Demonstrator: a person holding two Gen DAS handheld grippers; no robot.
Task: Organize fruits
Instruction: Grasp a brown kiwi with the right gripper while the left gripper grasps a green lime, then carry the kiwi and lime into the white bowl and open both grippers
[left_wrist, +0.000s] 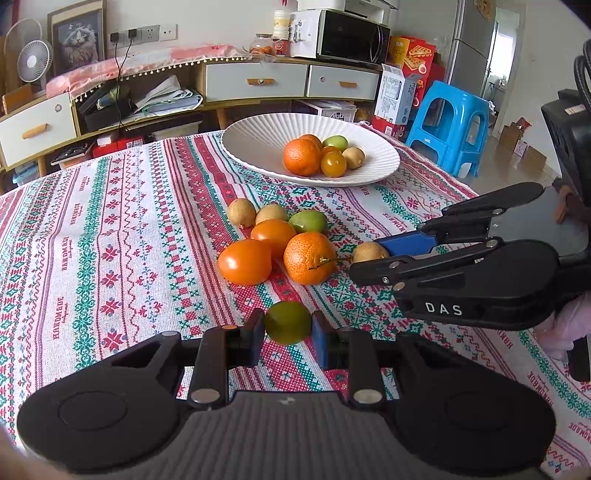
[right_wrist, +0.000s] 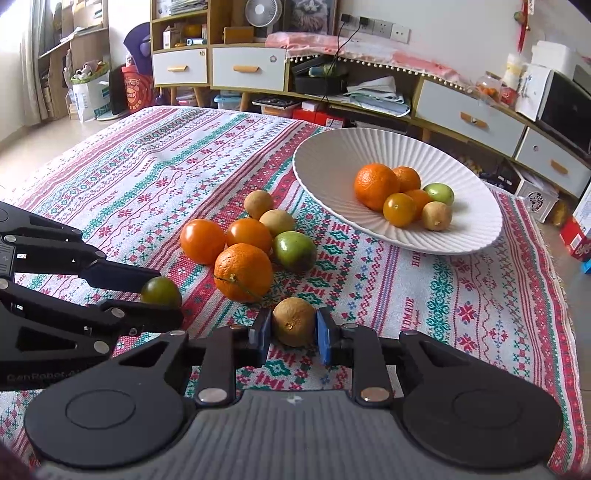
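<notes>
On the counter (right_wrist: 147, 166), covered by a tablecloth (left_wrist: 110, 221), a plate (right_wrist: 461, 236) stands toward the far side and holds a small heap of fruit (right_wrist: 402, 195). Nearer than the plate, a loose cluster of fruit (right_wrist: 251, 240) lies on the cloth, its pieces touching one another. In front of that cluster the left hand-held gripper (left_wrist: 288, 325) has a round fruit (left_wrist: 287, 322) between its pads, and the right hand-held gripper (right_wrist: 293, 328), just to its right, has a longan (right_wrist: 293, 321) between its pads, close beside the cluster's near edge. Behind the counter a low cabinet (left_wrist: 258, 79) runs along the wall, with a microwave (left_wrist: 351, 37) on top, and a stool (left_wrist: 450, 125) stands on the floor beside the counter.
</notes>
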